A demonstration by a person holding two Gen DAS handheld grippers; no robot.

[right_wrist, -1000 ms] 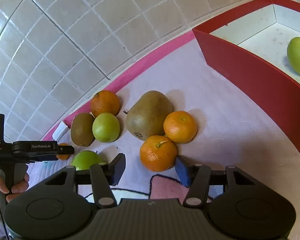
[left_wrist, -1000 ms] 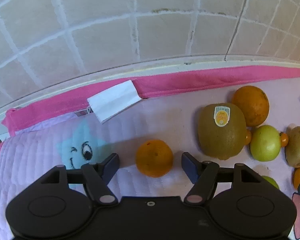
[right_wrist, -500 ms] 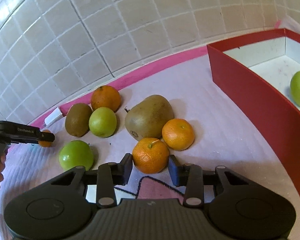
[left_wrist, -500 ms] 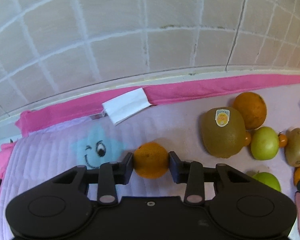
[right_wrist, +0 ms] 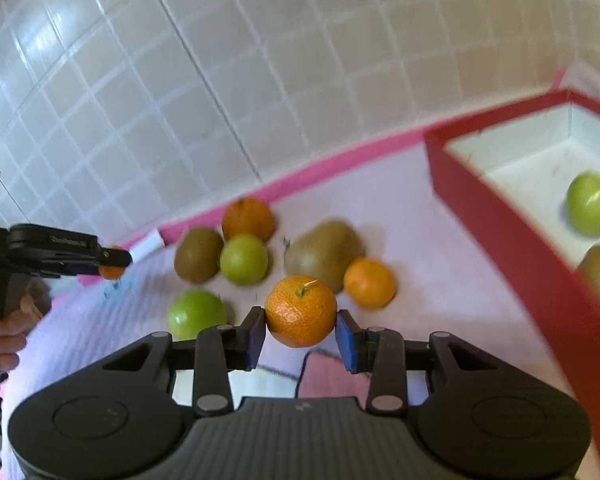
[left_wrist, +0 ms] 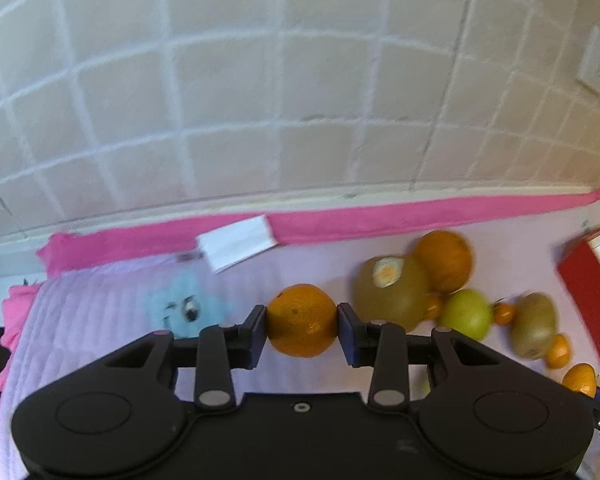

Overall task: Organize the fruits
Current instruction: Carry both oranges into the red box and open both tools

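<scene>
Left tongs squeezed tight on a small orange, one pad on each side, held up above the pink blanket on the worktop. Right tongs closed the same way on a tangerine with a little stem, pads pressing both sides.

Between the two, in the right wrist view, a pile of fruit on the blanket: a big kiwi in the middle, a loose tangerine touching its near right side, a smaller kiwi to the left, a green apple just beside that, and a big orange behind, near the tiled wall. One more green apple alone, nearer and to the left.

On the right, a red box with a white inside. In it, a green fruit by the far wall and something brown at the near edge, too blurry to name.

In the left wrist view, a white tag on the pink edge of the blanket, and a blue star face printed left of the held orange. Far left in the right wrist view, a bare hand gripping the handle of the left tongs.
</scene>
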